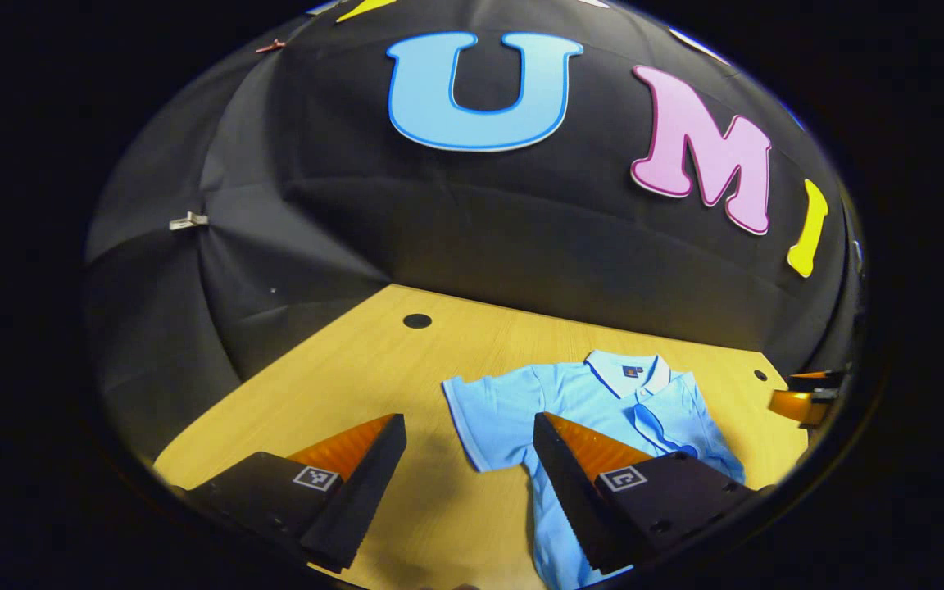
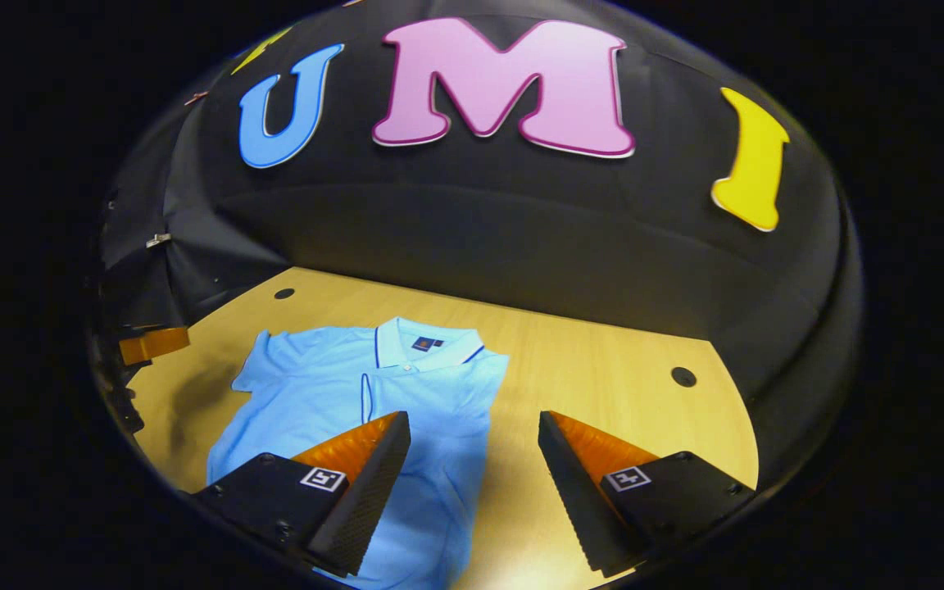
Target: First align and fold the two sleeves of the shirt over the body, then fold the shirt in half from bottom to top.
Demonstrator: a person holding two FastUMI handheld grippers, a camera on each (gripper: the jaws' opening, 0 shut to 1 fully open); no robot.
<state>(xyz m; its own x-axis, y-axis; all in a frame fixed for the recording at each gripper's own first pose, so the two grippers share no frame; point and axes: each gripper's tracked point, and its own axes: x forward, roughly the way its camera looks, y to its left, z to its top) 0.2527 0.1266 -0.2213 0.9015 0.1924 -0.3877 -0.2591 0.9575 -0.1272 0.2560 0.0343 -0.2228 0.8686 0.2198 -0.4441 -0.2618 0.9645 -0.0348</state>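
Two sleeves to deal with, and judging by the layout one is already in. In the left gripper view the light blue short-sleeved polo shirt [image 1: 570, 401] lies flat on the pale wooden tabletop [image 1: 341, 369], collar toward the back wall. Its left sleeve [image 1: 472, 414] is spread out sideways onto bare wood. Its right side has a fold of fabric lying over the chest, and in the right gripper view that edge runs straight down from the shoulder with no sleeve sticking out, so I read that sleeve as folded.

Left gripper [image 1: 469, 467]: released, jaws wide apart, holding nothing, hovering over the spread sleeve and the bare wood beside it. Right gripper [image 2: 474, 471]: also released and empty, jaws straddling the shirt's straight side edge, one finger over cloth, the other over wood.

Step in hand, as I judge it: left sleeve fold. Next move calls for dropping the left gripper onto the sleeve cuff, pinching it, and carrying it across the body to match the other side. Bottom-to-top fold not yet begun.

White collar [image 2: 427, 344] with dark trim lies flat, placket straight, fabric mostly smooth. Hem is hidden behind the fingers.
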